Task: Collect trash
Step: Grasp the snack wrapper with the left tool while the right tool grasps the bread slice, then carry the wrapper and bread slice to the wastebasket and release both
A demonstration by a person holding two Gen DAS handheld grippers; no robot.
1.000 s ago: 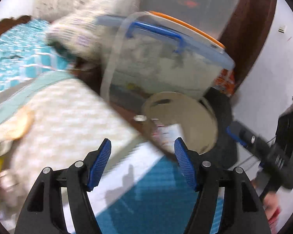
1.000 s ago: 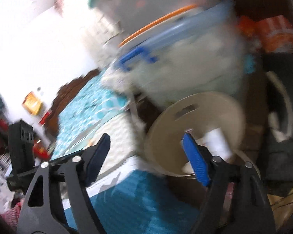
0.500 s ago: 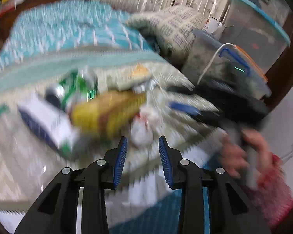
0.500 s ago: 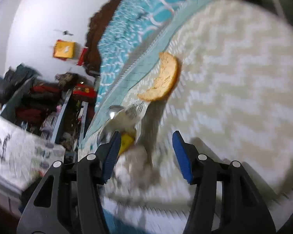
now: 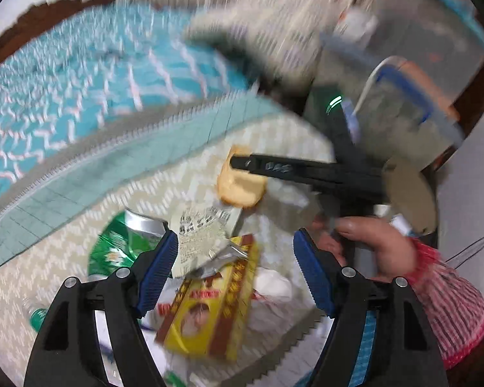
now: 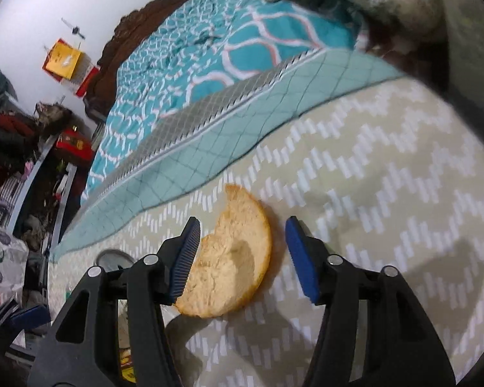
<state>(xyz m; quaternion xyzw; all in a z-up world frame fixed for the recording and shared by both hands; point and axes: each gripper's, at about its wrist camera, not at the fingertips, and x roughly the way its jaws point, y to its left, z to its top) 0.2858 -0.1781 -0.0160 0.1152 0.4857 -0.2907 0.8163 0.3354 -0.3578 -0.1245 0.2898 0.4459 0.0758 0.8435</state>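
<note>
Half-eaten bread piece (image 6: 232, 267), pale crumb with a golden crust and a bite out of its upper left edge, lies flat on the beige zigzag blanket (image 6: 387, 193) on the bed. Right gripper (image 6: 240, 256) straddles it. Its fingers are closing with the bread between them: the left blue pad sits at the bread's torn edge, the right pad stands just off the crust with blanket showing in the gap. Not yet clamped.

From the left wrist view the same bread (image 5: 240, 190) shows beyond the trash heap, with the right gripper's black fingers (image 5: 290, 169) reaching over it from the right. A hand (image 5: 371, 248) in a red-and-white striped sleeve (image 5: 448, 306) holds that tool's grip.

Left gripper (image 5: 235, 271) hangs over the heap, its fingers opening, spread wide, nothing pressed between them. Below and between the pads: a yellow and red carton (image 5: 209, 309) lying at a slant, a crumpled printed paper wrapper (image 5: 200, 235) on its upper end, and white crumpled paper (image 5: 271, 287) just to its right. A green drink can (image 5: 126, 242) lies on its side, left of the left pad. This view is motion-blurred, so finer detail is lost.

Farther out: a pale green quilted border (image 6: 242, 129) edges the beige blanket, then teal patterned bedding (image 6: 193, 51). Clear plastic storage boxes (image 5: 413, 96) with blue handles stand at the upper right, beside the bed.
</note>
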